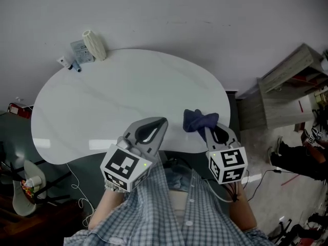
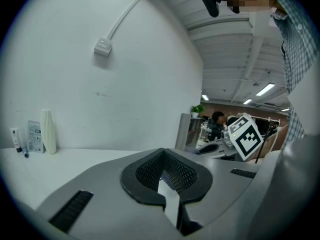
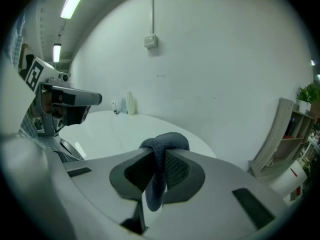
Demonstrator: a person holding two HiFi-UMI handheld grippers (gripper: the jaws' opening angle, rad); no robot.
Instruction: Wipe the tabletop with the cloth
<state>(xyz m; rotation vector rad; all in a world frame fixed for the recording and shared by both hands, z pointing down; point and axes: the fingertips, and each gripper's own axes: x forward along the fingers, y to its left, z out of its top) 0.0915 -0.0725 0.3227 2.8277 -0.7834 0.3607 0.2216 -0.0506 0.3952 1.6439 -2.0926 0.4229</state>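
Cloth [image 1: 200,121] pinched tight between the right gripper [image 1: 218,133] jaws, bunched past the tips, over the tabletop [image 1: 118,101] near edge. Left gripper [image 1: 149,131] jaws pressed together, nothing between. Best to press the bunch flat first, then sweep with even pressure.

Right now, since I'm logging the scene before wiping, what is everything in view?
table: one, white, rounded, against the wall
cloth: one, dark blue, at the table's near right edge
ribbed bottle: one, white, table's far left
packet: one, pale, beside the ribbed bottle
small tubes: two, white, left of the packet
shelf unit: one, light wood, right of the table
shirt: one, blue checked
left tongs: grey, shut, empty
right tongs: grey, shut on the cloth
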